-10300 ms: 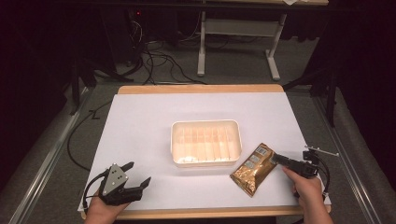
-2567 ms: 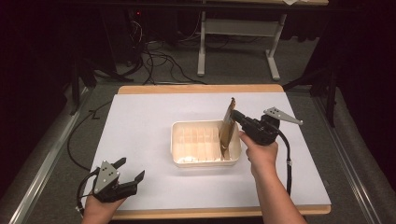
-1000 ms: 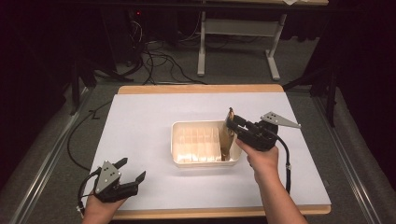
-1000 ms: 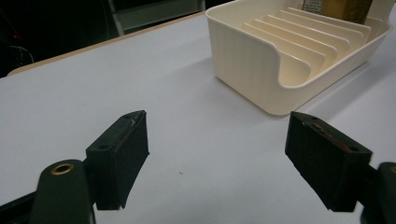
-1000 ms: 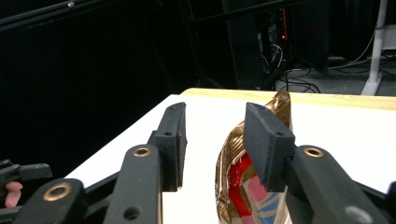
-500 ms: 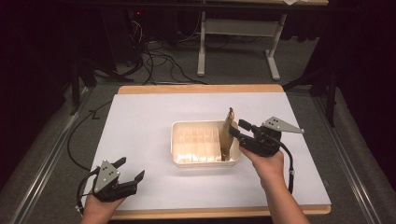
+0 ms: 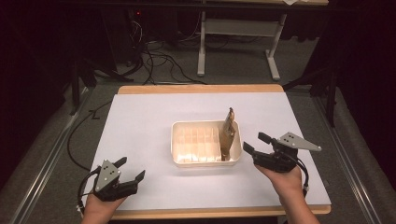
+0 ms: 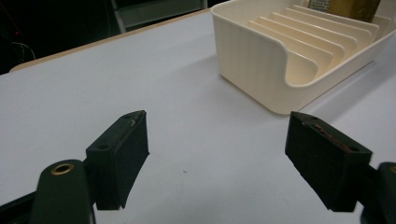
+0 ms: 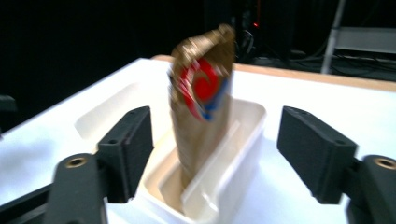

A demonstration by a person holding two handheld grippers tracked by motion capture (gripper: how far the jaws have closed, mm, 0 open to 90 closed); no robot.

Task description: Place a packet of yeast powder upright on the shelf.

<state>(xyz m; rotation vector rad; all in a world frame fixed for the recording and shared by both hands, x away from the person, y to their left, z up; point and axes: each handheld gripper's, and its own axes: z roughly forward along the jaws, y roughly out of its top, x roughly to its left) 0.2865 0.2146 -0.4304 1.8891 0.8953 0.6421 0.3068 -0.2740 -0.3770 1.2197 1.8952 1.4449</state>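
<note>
The shiny brown snack packet (image 7: 228, 134) stood up on its end in the cream tray (image 7: 183, 161). It sat in the last slot at the right end of the tray and leaned a little. It had a red and blue swirl on its front, which I saw from my right tongs. The tray had thin walls inside that made a row of slots, and the other slots that I could see had nothing in them. The tray sat near the middle of the white table (image 7: 144, 116).

My right tongs (image 7: 252, 144) were just to the right of the tray, near the packet but not touching it. The jaws had just been opening, and now they stood wide apart with nothing held between them. The packet stood by itself.

My left tongs (image 7: 130, 169) rested at the near left part of the table, well apart from the tray. The jaws were wide open too and held nothing.
</note>
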